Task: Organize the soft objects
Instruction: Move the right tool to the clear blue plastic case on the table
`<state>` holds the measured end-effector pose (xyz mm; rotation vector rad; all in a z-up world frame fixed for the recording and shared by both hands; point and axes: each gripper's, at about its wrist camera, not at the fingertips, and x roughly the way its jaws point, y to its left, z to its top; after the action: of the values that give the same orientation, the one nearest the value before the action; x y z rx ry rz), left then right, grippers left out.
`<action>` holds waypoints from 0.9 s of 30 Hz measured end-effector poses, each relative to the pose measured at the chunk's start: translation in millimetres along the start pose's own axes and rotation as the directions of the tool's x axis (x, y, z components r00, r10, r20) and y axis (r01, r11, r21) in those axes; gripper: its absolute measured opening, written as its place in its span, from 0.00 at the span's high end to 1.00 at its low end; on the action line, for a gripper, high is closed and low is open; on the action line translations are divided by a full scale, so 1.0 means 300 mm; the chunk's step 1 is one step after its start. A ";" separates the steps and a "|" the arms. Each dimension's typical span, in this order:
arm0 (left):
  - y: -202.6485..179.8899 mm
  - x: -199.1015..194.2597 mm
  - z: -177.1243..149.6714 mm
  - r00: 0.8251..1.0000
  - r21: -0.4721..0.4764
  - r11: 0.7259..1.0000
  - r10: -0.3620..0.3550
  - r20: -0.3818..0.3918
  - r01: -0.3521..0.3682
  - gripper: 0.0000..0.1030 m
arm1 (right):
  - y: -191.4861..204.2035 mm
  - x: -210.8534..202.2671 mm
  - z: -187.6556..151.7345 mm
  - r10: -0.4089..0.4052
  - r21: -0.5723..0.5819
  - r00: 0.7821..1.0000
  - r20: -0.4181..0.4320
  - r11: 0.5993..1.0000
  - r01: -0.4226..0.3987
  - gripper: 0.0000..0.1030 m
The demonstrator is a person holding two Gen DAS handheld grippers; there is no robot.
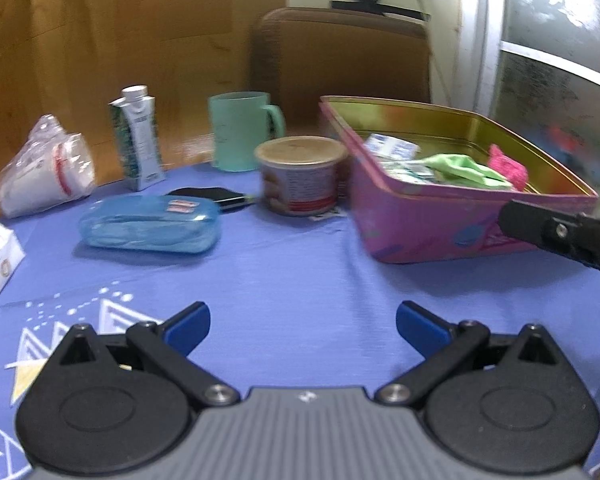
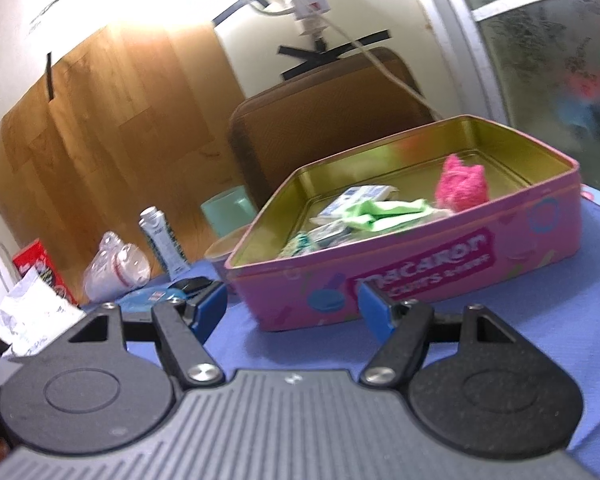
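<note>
An open pink tin [image 1: 428, 228] [image 2: 440, 264] stands on the blue cloth. Inside lie a green cloth [image 1: 460, 166] [image 2: 384, 214], a pink fuzzy cloth [image 1: 508, 168] [image 2: 460, 188] and white-blue tissue packs [image 1: 392, 148] [image 2: 356, 196]. My left gripper [image 1: 303, 326] is open and empty above the cloth, left of and in front of the tin. My right gripper [image 2: 292, 308] is open and empty just in front of the tin; part of it shows in the left wrist view [image 1: 560, 236].
Left of the tin stand a snack cup [image 1: 300, 176], a mint mug [image 1: 244, 136], a small carton [image 1: 138, 136], a blue plastic case [image 1: 152, 226], a black object [image 1: 208, 196] and bagged cups [image 1: 44, 172]. A brown chair back [image 1: 340, 60] is behind.
</note>
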<state>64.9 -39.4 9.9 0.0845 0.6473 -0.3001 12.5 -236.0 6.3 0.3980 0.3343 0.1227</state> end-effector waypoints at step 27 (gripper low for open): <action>0.577 -0.035 -0.073 0.957 -0.308 0.914 0.287 0.030 -0.265 0.00 | 0.485 0.404 -0.054 0.185 -0.425 0.946 -0.265 0.858 -0.287 0.22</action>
<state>96.4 131.9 -3.9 -0.1276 0.5916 0.0715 113.0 -74.8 14.6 -0.0514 0.4561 0.4833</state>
